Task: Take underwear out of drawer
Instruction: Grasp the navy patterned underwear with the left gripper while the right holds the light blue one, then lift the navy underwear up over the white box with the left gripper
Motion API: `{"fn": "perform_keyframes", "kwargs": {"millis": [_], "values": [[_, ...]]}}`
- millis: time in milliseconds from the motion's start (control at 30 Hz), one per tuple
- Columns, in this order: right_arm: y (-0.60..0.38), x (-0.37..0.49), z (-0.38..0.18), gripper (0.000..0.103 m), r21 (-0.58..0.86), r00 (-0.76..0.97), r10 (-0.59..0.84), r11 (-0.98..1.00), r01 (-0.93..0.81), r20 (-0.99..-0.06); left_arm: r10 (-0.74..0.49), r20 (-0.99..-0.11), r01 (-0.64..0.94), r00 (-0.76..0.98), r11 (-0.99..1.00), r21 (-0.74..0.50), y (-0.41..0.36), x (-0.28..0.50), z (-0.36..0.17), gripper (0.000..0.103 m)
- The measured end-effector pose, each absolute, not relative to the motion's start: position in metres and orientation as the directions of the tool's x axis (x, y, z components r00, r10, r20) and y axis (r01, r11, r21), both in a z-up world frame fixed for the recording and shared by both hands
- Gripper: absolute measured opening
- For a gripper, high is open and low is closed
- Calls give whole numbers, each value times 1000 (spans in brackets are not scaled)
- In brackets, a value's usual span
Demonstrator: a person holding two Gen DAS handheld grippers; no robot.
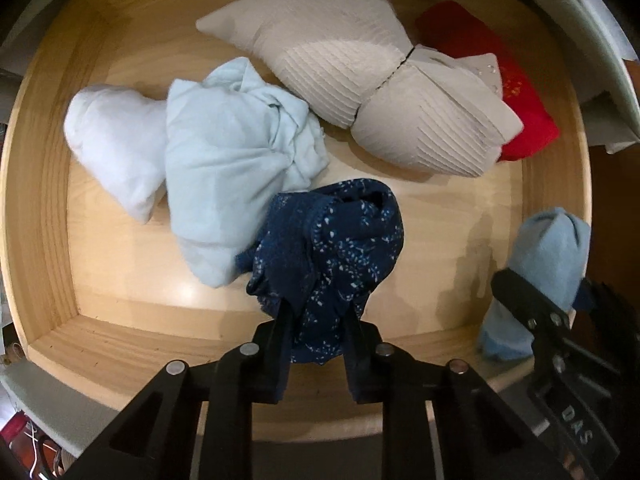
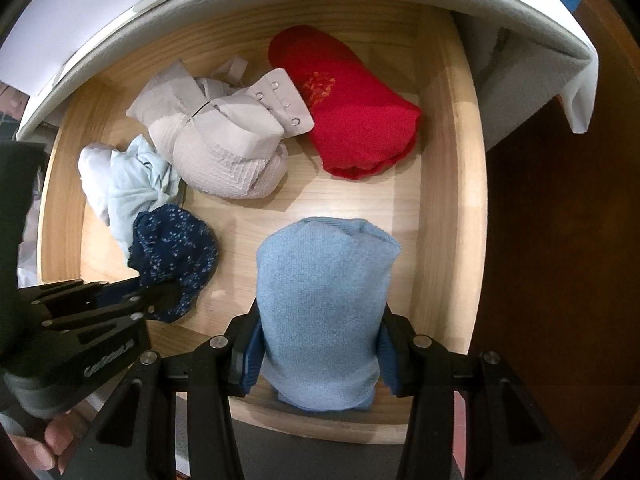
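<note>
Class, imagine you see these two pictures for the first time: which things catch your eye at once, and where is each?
The two black grippers stand out: the left gripper is shut on a navy speckled fabric bundle near the wooden drawer's front, and the right gripper clamps a light blue knitted roll. At the drawer's back a bright red folded cloth lies beside a beige ribbed bra.

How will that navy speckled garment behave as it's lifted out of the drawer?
Probably floppy: the navy garment already bunches and folds where the left gripper has its jaws shut on it. Likely light, since a pinch of cloth seems enough to hold it. Loose ends may dangle and could brush the pale blue garment it lies against.
</note>
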State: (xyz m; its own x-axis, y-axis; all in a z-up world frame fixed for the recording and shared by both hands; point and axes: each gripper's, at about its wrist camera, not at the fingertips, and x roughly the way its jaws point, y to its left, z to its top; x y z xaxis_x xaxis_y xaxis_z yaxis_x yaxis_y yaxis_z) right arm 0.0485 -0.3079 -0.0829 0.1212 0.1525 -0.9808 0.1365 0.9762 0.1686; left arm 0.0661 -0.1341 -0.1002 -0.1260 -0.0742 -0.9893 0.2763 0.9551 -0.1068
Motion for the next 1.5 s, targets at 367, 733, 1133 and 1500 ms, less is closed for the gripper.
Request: {"fn": "perform_keyframes", "kwargs": {"millis": [367, 733, 1133, 1500], "values": [[-298, 50, -83, 44, 145, 120, 131, 981, 126, -984, -158, -985, 316, -69, 933, -172, -105, 46, -44, 22], [-285, 55, -87, 44, 110, 130, 96, 988, 105, -987, -222, -975, 360, 17, 911, -202, -80, 46, 8, 22], [-283, 57, -88, 44, 103, 134, 89, 990, 97, -987, -287, -918, 432, 273, 889, -150, -65, 58, 112, 22], [-278, 59, -88, 44, 93, 134, 80, 991, 98, -988, -286, -782, 399, 554, 915, -52, -62, 111, 195, 22]]}}
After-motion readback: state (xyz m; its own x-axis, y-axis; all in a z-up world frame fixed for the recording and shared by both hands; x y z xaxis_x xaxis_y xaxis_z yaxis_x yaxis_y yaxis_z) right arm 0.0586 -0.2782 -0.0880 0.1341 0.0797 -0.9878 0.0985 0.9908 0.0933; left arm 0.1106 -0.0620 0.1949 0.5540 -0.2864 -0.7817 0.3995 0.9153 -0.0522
